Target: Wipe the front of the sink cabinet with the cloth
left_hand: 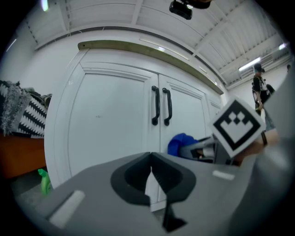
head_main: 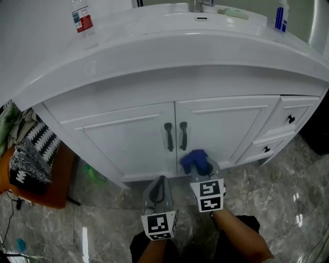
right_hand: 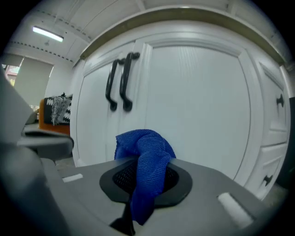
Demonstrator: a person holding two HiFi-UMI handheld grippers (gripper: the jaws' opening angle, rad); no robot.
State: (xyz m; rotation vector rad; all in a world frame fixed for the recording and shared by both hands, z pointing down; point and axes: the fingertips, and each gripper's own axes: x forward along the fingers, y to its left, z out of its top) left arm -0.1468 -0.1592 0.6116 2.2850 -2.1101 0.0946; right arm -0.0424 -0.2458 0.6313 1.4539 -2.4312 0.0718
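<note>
Sink cabinet [head_main: 128, 138]: both doors shut, so what's inside is hidden. Two small drawers [head_main: 288, 120] at its right are also shut. The basin [head_main: 169, 14] on top is barely in view. On the counter around it are a red-labelled bottle [head_main: 81, 15] at the left and a blue-and-white bottle [head_main: 280, 15] at the right.

The countertop rim [head_main: 169, 61] overhangs the doors. An orange stand [head_main: 49, 180] piled with black-and-white fabric [head_main: 31, 154] sits close to the cabinet's left side, with a green bottle [left_hand: 44, 180] on the floor between them. There is open marble floor [head_main: 288, 190] in front and to the right.

My right gripper [head_main: 201, 169] is clamped on the blue cloth [right_hand: 145, 156]. The cloth bunches out past the tips and trails back through the jaws. It sits low in front of the right door [right_hand: 193, 106], below the black handles [head_main: 176, 136]; I can't tell if it touches. My left gripper [left_hand: 151, 159] is pinched together on nothing and sits just left of the right one.
</note>
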